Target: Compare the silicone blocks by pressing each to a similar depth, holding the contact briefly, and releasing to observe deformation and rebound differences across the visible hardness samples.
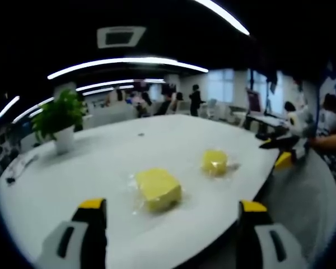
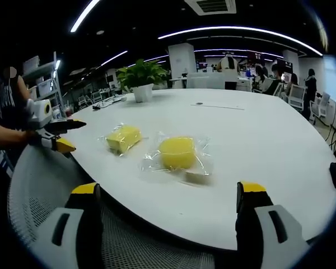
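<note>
While both grippers' jaws stand wide apart over the bench edge, two yellow silicone blocks lie ahead, untouched. Beyond them stands a potted plant. From the right gripper view, the left gripper hovers beside the bench.

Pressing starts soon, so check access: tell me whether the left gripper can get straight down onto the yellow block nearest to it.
Probably yes. The left gripper is open, its jaws wide apart, and the nearest yellow block lies in its clear wrapper on the white table just ahead, with nothing between them.
</note>
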`<state>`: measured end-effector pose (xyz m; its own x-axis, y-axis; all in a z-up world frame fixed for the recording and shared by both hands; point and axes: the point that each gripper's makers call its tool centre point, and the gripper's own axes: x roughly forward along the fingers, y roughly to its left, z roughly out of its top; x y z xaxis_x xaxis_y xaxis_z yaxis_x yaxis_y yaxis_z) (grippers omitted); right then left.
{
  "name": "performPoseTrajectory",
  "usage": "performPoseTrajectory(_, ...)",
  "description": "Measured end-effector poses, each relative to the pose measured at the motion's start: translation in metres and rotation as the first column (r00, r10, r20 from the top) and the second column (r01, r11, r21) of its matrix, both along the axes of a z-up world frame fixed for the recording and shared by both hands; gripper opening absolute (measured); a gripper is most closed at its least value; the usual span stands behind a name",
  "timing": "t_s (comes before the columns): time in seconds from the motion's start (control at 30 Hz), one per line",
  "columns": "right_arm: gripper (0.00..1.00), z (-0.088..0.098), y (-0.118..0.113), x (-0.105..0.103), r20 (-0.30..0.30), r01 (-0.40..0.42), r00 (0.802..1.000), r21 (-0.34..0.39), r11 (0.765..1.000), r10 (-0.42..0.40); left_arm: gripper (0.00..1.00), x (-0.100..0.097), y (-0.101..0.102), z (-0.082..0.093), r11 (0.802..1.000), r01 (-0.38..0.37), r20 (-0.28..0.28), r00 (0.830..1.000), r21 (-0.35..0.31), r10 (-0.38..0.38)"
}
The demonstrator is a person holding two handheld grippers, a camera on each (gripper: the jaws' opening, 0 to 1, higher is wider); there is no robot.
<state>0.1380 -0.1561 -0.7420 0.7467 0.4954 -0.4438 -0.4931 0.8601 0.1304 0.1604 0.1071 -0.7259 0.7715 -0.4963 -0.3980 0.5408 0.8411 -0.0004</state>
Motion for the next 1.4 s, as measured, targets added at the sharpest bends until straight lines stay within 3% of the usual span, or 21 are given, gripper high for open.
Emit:
performPoseTrajectory(0.2,0.94,0.0,0.0,0.0,0.0,0.004,1.0,0.0,1.0,-0.004,0.96,-0.001,0.001,0.001,1.0,0.012,-0.004,1.0,0.014,-0.012)
performPoseTrajectory(0.3,0.94,-0.001,0.0,0.001,-0.001,0.004,1.0,0.0,1.0,-0.004,0.95,-0.001,0.002,0.004,1.0,0.015,-0.013,1.0,-0.005,-0.015)
performPoseTrajectory(0.47,0.94,-0.001,0.001,0.001,-0.004,0.003,1.0,-0.002,1.0,-0.003,0.89,0.004,0.003,0.015,0.995,0.005,-0.038,0.999,-0.1,-0.008)
performPoseTrajectory(0.63,0.94,-0.001,0.001,0.0,-0.004,0.005,1.0,-0.002,1.0,-0.005,0.84,0.009,0.006,0.016,0.994,0.006,-0.052,0.999,-0.108,-0.011)
performPoseTrajectory(0.77,0.94,-0.001,0.001,0.0,-0.003,0.007,1.0,-0.002,1.0,-0.007,0.76,0.015,0.011,0.009,0.994,-0.001,-0.091,0.996,-0.11,-0.009)
performPoseTrajectory(1.07,0.94,-0.001,-0.001,0.002,-0.004,0.011,1.0,-0.003,1.0,-0.011,0.7,0.024,0.019,-0.008,0.994,-0.031,-0.147,0.989,-0.105,0.016)
performPoseTrajectory(1.4,0.94,-0.001,-0.002,0.003,-0.009,0.013,1.0,-0.004,1.0,-0.013,0.66,0.045,0.02,-0.014,0.985,-0.058,-0.193,0.981,-0.162,0.026)
